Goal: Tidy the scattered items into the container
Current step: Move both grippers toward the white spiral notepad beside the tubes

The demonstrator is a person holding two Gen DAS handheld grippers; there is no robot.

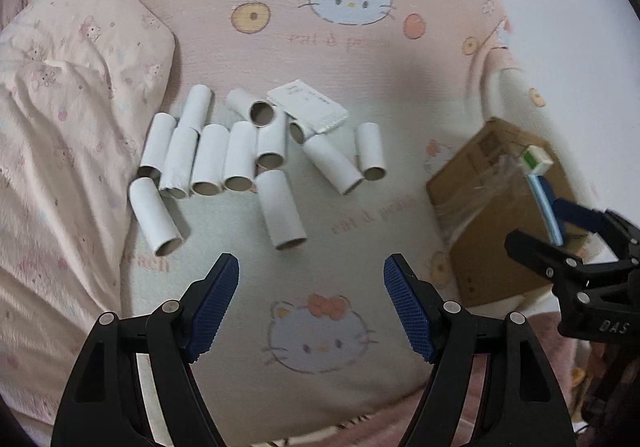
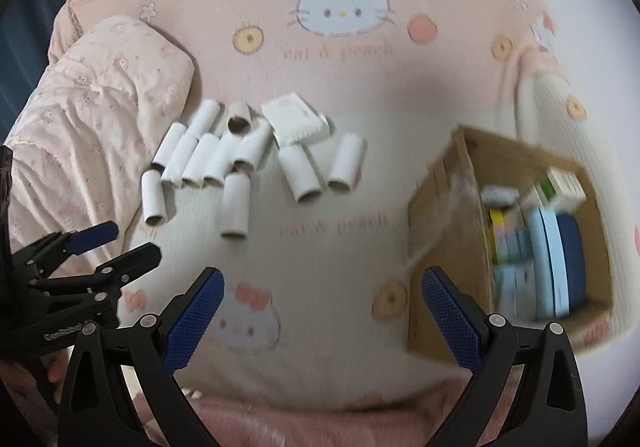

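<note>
Several white cardboard tubes [image 1: 240, 163] lie in a cluster on the bed sheet, with a flat white packet [image 1: 308, 109] on their far side; both also show in the right wrist view, the tubes [image 2: 236, 167] and the packet [image 2: 296, 119]. A brown cardboard box [image 2: 448, 215] stands open at the right, holding several small boxes [image 2: 552, 247]. My left gripper [image 1: 312, 303] is open and empty, short of the tubes. My right gripper [image 2: 320, 323] is open and empty, left of the box [image 1: 480, 207].
A crumpled pink quilt [image 1: 60, 127] lies along the left. The sheet [image 1: 320, 335] has cat prints. The bed's near edge runs just below the grippers. A white wall rises at the far right.
</note>
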